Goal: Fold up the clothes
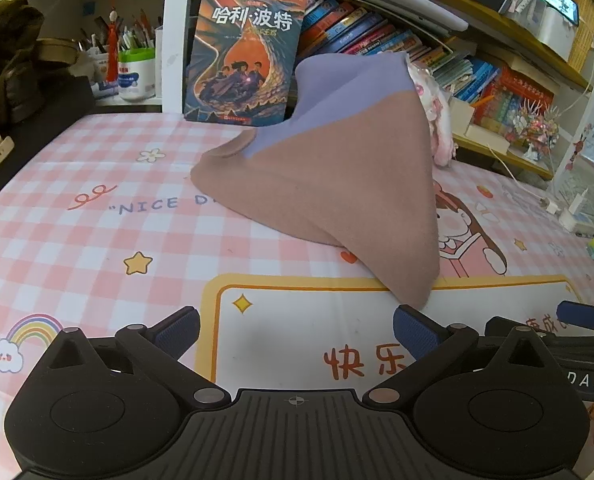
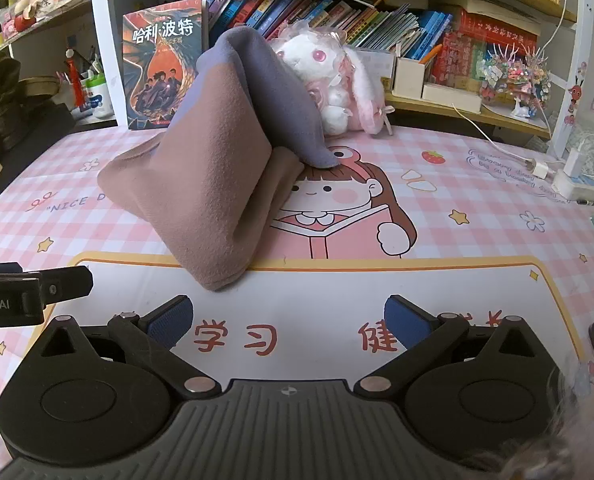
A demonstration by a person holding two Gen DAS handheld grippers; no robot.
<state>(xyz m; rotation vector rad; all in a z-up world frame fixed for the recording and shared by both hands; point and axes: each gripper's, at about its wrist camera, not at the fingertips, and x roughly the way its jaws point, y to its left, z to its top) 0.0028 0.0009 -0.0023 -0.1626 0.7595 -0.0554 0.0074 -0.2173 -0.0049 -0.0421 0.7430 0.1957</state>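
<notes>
We see left gripper (image 1: pixel 297 334): matte black body, ribbed grey centre panel with small crosshair mark, two round black hubs, silver pivot pins on linkage arms, blue textured pads (image 1: pixel 179 330) on fingers. Right gripper (image 2: pixel 289 326) built same: black hubs, ribbed panel, crosshair, silver pins, blue pads (image 2: pixel 407 324). We read white lettering "DAS" and "obot.AI" on black gripper sides showing at view edges.

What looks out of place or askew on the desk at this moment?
The brown and purple cloth is not lying flat: it stands in a peaked heap on the pink checked mat, leaning back toward the plush rabbit. Both grippers, left gripper and right gripper, have open jaws and hold nothing.
</notes>
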